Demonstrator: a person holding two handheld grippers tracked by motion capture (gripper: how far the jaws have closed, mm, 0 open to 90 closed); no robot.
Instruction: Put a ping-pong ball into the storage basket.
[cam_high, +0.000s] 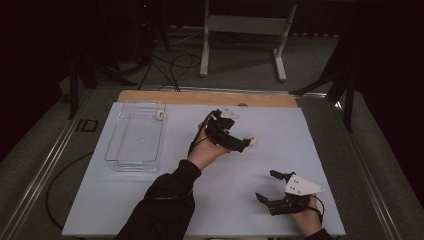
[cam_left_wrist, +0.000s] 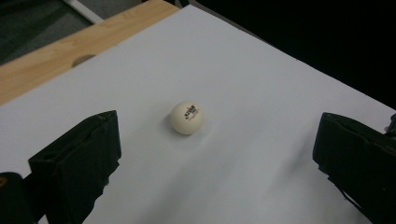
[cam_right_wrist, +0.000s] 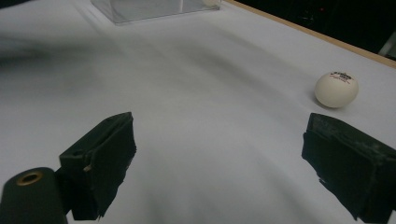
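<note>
A white ping-pong ball (cam_high: 252, 141) (cam_left_wrist: 187, 117) with dark print lies on the white table top right of centre. My left gripper (cam_high: 239, 134) (cam_left_wrist: 215, 127) hovers just short of it, open, with the ball ahead of and between the two black jaws and touching neither. My right gripper (cam_high: 267, 185) (cam_right_wrist: 219, 128) rests near the front right of the table, open and empty. The same ball (cam_right_wrist: 336, 88) lies ahead of its right jaw. A second white ball (cam_high: 160, 115) sits at the far right corner of a clear plastic tray (cam_high: 131, 159); I cannot tell whether it is inside.
The clear tray (cam_right_wrist: 154, 11) stands at the left of the table. A wooden strip (cam_high: 200, 97) (cam_left_wrist: 70, 56) runs along the far edge. Beyond are the floor, cables and a white stand (cam_high: 245, 30). My dark-sleeved left arm (cam_high: 165, 200) crosses the table's front centre.
</note>
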